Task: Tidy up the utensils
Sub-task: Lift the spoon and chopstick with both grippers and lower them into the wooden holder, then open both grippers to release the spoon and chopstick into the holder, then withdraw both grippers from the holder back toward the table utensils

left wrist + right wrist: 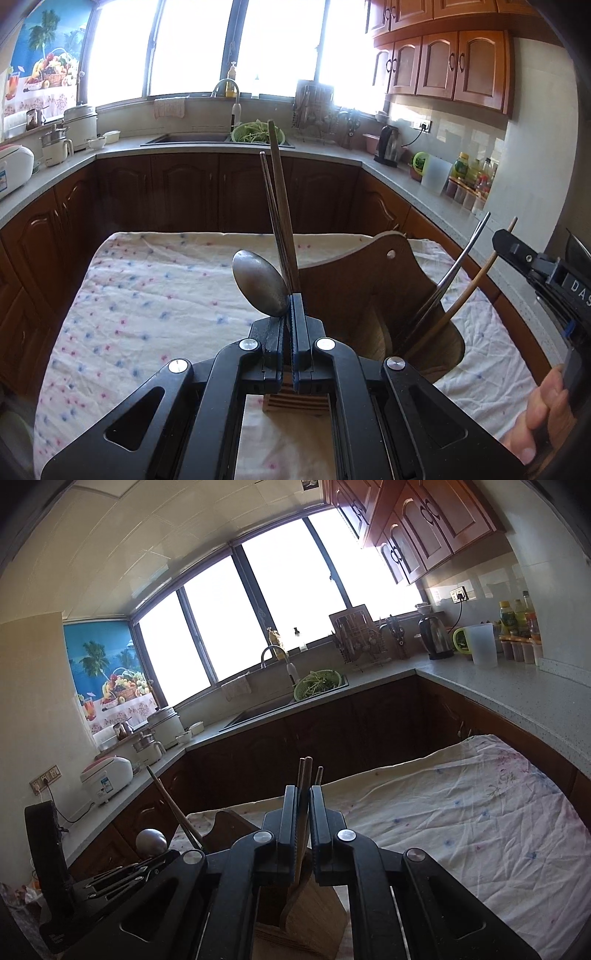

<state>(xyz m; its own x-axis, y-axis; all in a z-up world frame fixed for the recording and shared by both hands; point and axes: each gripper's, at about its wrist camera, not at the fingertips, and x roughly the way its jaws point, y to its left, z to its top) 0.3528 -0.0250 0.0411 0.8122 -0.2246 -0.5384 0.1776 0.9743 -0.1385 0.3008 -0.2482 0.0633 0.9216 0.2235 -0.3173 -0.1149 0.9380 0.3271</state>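
In the left wrist view my left gripper (290, 306) is shut on a metal spoon (260, 284) and two dark wooden chopsticks (279, 206) that stand upward. Just right of it is a wooden utensil holder (354, 295) on the cloth. Metal chopsticks (461, 258) and a pale wooden one (476, 280) lean out of the holder toward my right gripper (515, 251). In the right wrist view my right gripper (303, 794) is shut on chopsticks (306, 775) whose lower ends reach down into the holder (314, 915). The left gripper (110, 878) and spoon (150, 842) show at lower left.
A floral cloth (147, 295) covers the table. Dark cabinets and a grey counter (406, 184) ring it, with a sink, a green colander (258, 133), a kettle (389, 146) and bottles. A person's hand (546, 413) grips the right tool's handle.
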